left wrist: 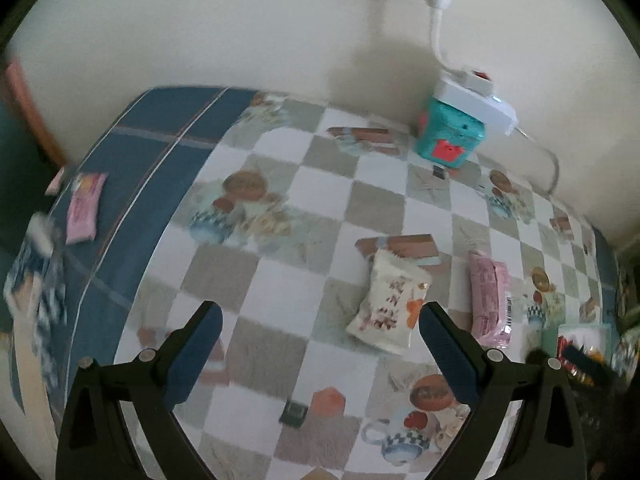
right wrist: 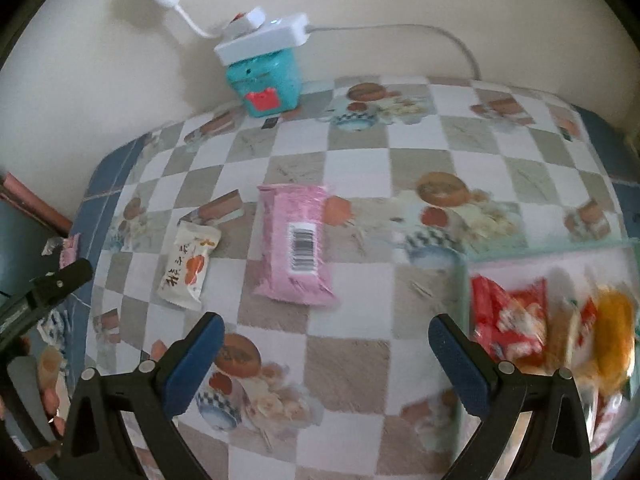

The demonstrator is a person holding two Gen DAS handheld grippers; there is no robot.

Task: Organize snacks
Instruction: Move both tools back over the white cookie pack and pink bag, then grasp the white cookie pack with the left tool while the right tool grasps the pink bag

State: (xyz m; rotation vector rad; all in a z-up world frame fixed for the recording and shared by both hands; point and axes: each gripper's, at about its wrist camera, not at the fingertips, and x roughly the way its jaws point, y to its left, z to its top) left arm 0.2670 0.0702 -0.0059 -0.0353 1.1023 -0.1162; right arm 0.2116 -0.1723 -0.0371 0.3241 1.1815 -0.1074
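- At the far left of the left wrist view, a small pink packet lies on the blue border of the tablecloth, near the table's left edge; its print is too blurred to read.
- The left gripper hangs over the checked cloth with its jaws spread wide and nothing between them; bare cloth lies ahead of its blue pads.
- A small dark square lies flat on the cloth between the gripper's arms.
- Just ahead of the right pad lies the white snack pouch, with red characters and an orange picture; the characters cannot be made out.
- Beside it, apart by a strip of cloth, lies the pink wrapped pack, a barcode on its side edge.
- At the back, against the wall, a teal box with a red tab carries a white power strip.
- In the right wrist view, the white pouch shows dark characters down its face, unreadable, beside orange fruit art.
- The pink pack lies just right of it, not touching, with a white barcode label facing up.
- The right gripper is also wide open and empty, with open checked cloth between it and both packs.
- At the right edge, a clear container holds red and orange snack bags, blurred; its wall sits close to the right finger.
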